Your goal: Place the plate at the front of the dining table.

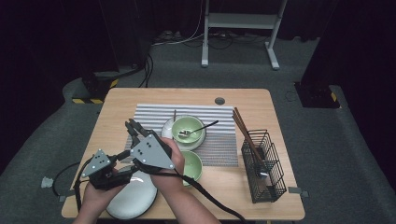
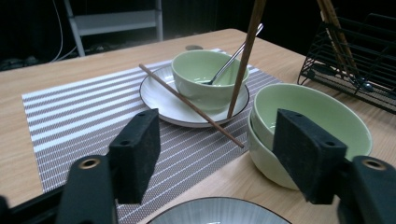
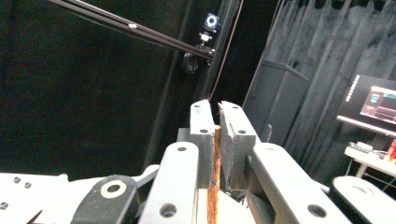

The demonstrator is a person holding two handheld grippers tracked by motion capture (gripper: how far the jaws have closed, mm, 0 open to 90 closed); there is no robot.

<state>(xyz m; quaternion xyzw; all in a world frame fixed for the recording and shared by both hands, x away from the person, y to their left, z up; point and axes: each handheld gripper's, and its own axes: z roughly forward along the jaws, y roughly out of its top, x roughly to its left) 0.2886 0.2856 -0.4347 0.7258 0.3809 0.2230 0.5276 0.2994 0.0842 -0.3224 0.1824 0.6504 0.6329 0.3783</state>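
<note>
My right gripper points up and is shut on a wooden chopstick. In the left gripper view that chopstick stands steeply, its tip resting on a white plate. A second chopstick lies across the plate's rim. On the plate sits a green bowl with a metal spoon in it. My left gripper is open and holds nothing, low over the table's front left.
Two stacked green bowls stand right of my left gripper. A grey plate lies at the front edge. A black wire rack at right holds several chopsticks. A striped placemat covers the middle.
</note>
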